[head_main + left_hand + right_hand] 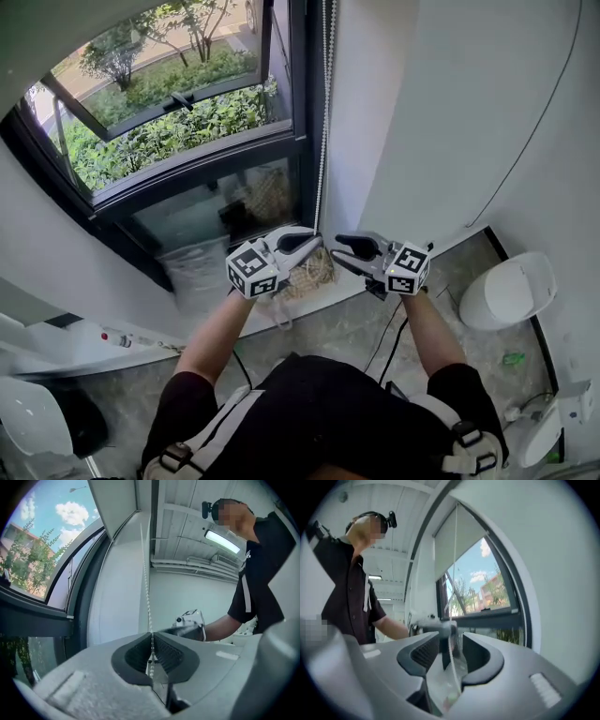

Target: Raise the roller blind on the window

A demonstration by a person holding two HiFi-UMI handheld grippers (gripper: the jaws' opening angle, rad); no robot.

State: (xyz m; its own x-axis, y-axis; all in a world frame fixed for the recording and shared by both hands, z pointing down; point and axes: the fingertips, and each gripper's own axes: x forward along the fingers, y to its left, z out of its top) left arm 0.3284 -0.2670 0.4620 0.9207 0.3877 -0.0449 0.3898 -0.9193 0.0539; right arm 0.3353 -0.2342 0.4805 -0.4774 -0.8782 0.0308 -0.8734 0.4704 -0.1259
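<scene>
A white bead chain [323, 112] hangs down the window frame [302, 103], to the right of the glass. In the left gripper view the chain [146, 583] runs down into my left gripper [151, 644], which is shut on it. In the head view the left gripper [316, 240] points right and meets the chain's lower end. My right gripper [338, 249] faces it from the right with its jaws apart. In the right gripper view the chain [454, 564] passes loosely between the open pads of the right gripper [452, 644]. The roller blind [457, 541] covers only the window's top.
A white wall [450, 112] rises right of the window. On the floor stand a white lidded bin [506, 291] at the right and a white bag [197, 272] under the sill. Straw-like material [314, 272] lies below the grippers. A black cable [389, 337] trails on the floor.
</scene>
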